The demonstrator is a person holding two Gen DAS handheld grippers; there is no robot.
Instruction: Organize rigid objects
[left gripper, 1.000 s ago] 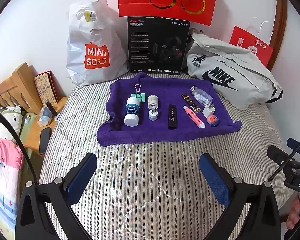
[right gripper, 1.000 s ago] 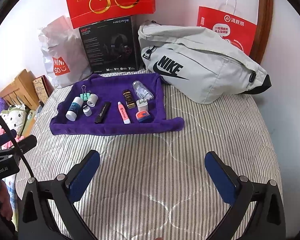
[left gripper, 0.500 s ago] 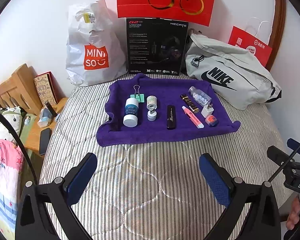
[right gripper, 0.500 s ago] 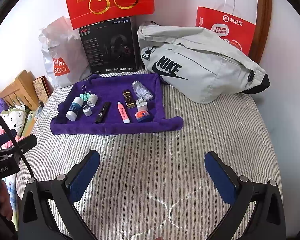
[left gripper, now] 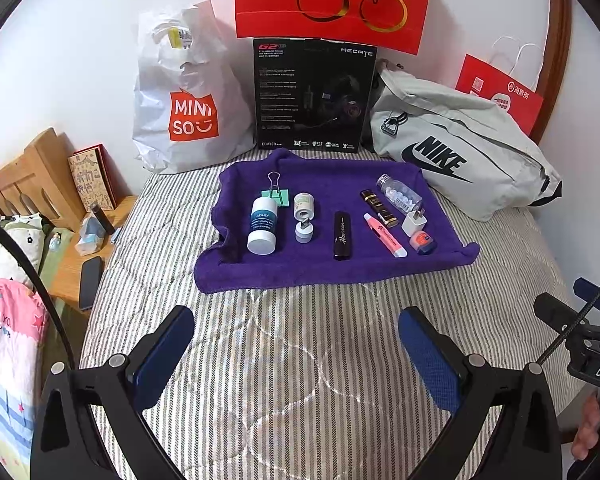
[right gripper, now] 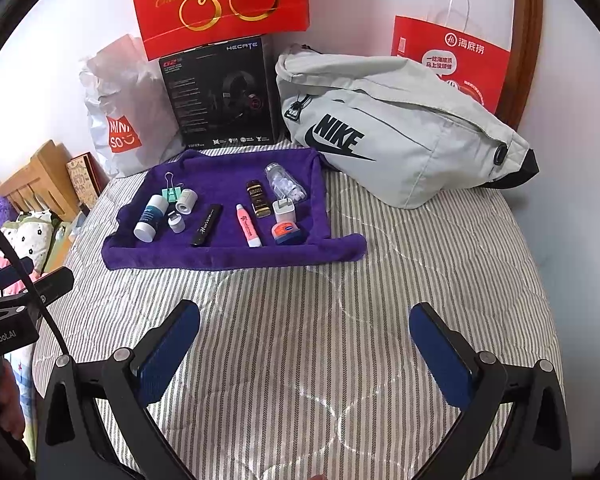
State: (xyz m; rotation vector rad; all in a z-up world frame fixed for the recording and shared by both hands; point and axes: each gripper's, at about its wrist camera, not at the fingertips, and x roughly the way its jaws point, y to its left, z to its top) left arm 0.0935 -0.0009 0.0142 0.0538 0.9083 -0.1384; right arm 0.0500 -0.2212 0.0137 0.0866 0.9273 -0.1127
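Both grippers hang over the near part of the striped bedspread [left gripper: 292, 360], and each has its jaws spread wide with nothing between them. The left gripper [left gripper: 296, 340] and the right gripper [right gripper: 304, 340] sit side by side, well short of the purple towel [left gripper: 320, 268], with bare quilt between them and its near hem.

On the towel the small things lie in a loose row. From the left: a white bottle with a blue label [left gripper: 262, 226], a green binder clip [left gripper: 277, 195] just behind it, a small white roll [left gripper: 304, 205], and a little white cap [left gripper: 303, 232] in front of that. In the middle lies a black tube [left gripper: 342, 235]. To the right are a pink pen [left gripper: 385, 236], a dark brown case [left gripper: 378, 203], a clear pill bottle [left gripper: 399, 195], a white plug [left gripper: 415, 222] and a small orange tin [left gripper: 422, 242], these last packed close together.

Behind the towel, against the wall, stand a white shopping bag [left gripper: 184, 92], a black box [left gripper: 314, 96] and a red gift bag [left gripper: 332, 0]; a grey sling bag [right gripper: 392, 128] fills the far right, nearly touching the towel's far right corner. A red paper bag [right gripper: 456, 60] stands behind it. Off the left edge of the bed is a wooden bedside table [left gripper: 72, 268] with a phone [left gripper: 90, 282]. The quilt right of the towel is open.
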